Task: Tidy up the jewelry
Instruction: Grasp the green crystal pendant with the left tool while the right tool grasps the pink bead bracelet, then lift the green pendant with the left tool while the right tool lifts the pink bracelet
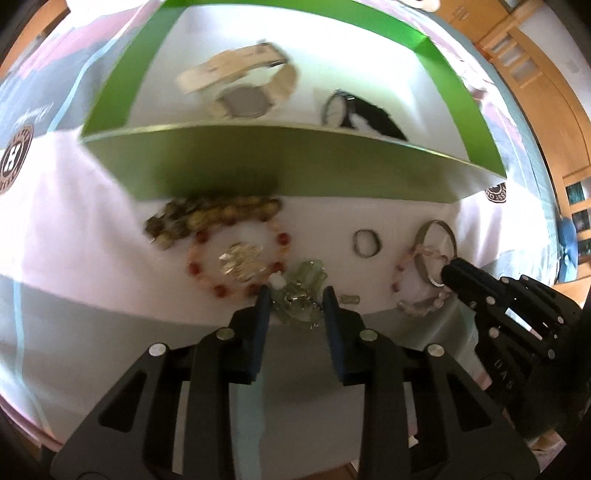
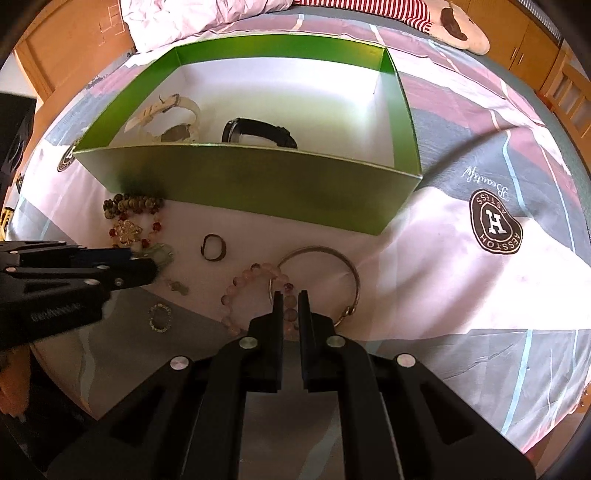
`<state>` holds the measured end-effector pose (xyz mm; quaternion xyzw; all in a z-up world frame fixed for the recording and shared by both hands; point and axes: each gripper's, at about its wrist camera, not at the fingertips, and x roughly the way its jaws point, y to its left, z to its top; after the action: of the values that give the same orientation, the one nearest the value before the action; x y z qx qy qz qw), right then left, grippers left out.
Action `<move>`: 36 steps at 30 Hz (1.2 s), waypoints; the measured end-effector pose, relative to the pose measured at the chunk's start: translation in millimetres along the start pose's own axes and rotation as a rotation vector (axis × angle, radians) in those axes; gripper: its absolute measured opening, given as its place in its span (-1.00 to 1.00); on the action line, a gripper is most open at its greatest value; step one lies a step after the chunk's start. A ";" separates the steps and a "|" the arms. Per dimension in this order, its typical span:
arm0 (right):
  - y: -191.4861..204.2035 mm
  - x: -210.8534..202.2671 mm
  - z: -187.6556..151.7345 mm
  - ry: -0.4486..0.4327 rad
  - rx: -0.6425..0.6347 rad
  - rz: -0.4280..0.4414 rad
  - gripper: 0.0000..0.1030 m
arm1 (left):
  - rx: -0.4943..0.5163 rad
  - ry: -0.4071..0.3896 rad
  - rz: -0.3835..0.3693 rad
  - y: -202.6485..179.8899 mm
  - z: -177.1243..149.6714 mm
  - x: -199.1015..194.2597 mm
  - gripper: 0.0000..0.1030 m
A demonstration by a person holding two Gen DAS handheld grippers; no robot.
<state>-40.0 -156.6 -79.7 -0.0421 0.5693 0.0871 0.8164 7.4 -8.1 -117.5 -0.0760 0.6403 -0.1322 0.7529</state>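
Observation:
A green box (image 1: 295, 162) (image 2: 258, 177) holds a cream watch (image 1: 240, 85) (image 2: 166, 122) and a black watch (image 1: 354, 114) (image 2: 258, 134). In front of it on the bed lie a dark bead bracelet (image 1: 207, 218), a red-orange bead bracelet (image 1: 236, 266), a pale green pendant (image 1: 301, 295), a small ring (image 1: 365, 243) (image 2: 213, 247), a silver bangle (image 1: 436, 251) (image 2: 321, 280) and a pink bead bracelet (image 2: 251, 295). My left gripper (image 1: 295, 299) is open with its fingers either side of the green pendant. My right gripper (image 2: 290, 299) is nearly shut around the pink bracelet's beads.
The bedsheet (image 2: 480, 277) is patterned pink, grey and white with brown logos (image 2: 495, 225). A small sparkly ring-shaped piece (image 2: 160, 317) lies near the left gripper (image 2: 122, 266). Wooden furniture (image 1: 535, 74) stands behind. A plush toy (image 2: 461, 29) lies at the far edge.

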 end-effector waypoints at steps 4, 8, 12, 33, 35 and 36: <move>2.0 7.9 -2.2 0.046 -0.017 0.016 -0.86 | -0.005 0.023 -0.011 8.5 -2.1 0.5 -0.43; 5.7 11.9 -6.7 0.071 -0.028 0.016 -0.66 | 0.015 0.022 0.011 0.6 -2.3 6.1 -0.42; 6.7 12.4 -8.0 0.068 -0.028 0.017 -0.61 | 0.012 0.019 0.011 -3.0 -1.8 9.0 -0.37; 16.2 -43.3 1.0 -0.122 -0.018 0.087 -0.86 | 0.098 -0.212 0.075 -14.0 -7.3 -57.3 -0.81; 17.2 -38.8 2.4 -0.113 -0.028 0.088 -0.86 | 0.107 -0.254 0.115 -13.6 -7.6 -65.0 -0.81; 18.7 -37.6 3.5 -0.111 -0.032 0.084 -0.86 | 0.109 -0.270 0.132 -12.7 -8.5 -68.9 -0.81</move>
<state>-52.9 -141.2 -42.7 -0.0263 0.5231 0.1327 0.8415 -12.3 0.7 -50.3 -0.0098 0.5285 -0.1056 0.8423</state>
